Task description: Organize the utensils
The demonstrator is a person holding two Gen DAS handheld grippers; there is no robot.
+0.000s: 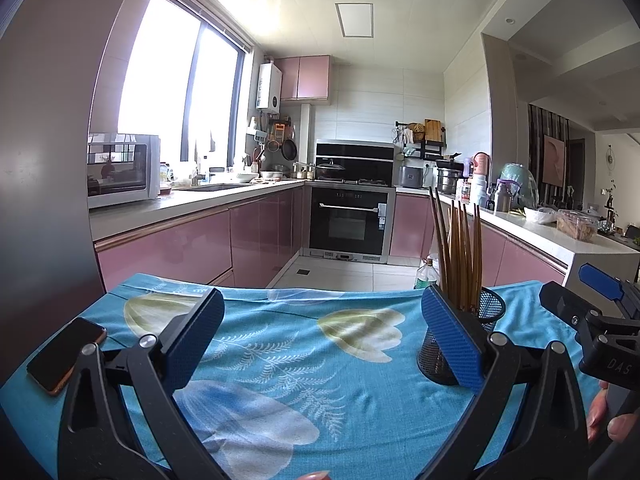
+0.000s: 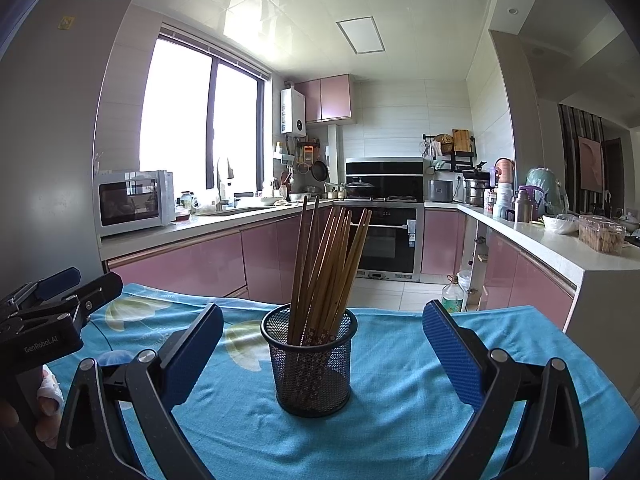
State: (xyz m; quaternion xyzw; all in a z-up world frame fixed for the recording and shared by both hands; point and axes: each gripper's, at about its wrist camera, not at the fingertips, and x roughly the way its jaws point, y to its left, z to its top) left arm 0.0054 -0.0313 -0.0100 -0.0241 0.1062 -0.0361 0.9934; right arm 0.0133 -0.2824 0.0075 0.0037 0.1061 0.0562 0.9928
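Kitchen setting; a surface [image 2: 400, 380] covered with a turquoise floral-print cloth carries the work items

Black wire-mesh cylindrical holder [image 2: 311, 364] stands upright on the cloth, roughly centred in the right wrist view. A bundle of brown wooden chopsticks [image 2: 328, 268] stands inside it, tips up, fanned out and leaning slightly right; patterned ends show through the mesh near the rim

Right hand-held gripper [image 2: 322, 350]: blue-padded fingers spread wide, one on either side of the holder, neither touching it, nothing held

Left hand-held gripper [image 1: 322, 340]: also spread wide, empty, poised over bare cloth. In the left wrist view the mesh holder [image 1: 490, 312] sits just behind its right finger, partly hidden by the pad; chopsticks [image 1: 460, 252] rise above it

A dark smartphone with an orange-edged case [image 1: 66, 354] lies flat near the cloth's left edge, well apart from the holder

Background: pink cabinet fronts, a white microwave [image 2: 134, 202] on the left counter, a black built-in oven [image 2: 384, 236] at the far wall, a clear plastic bottle [image 2: 452, 296] on the tiled floor
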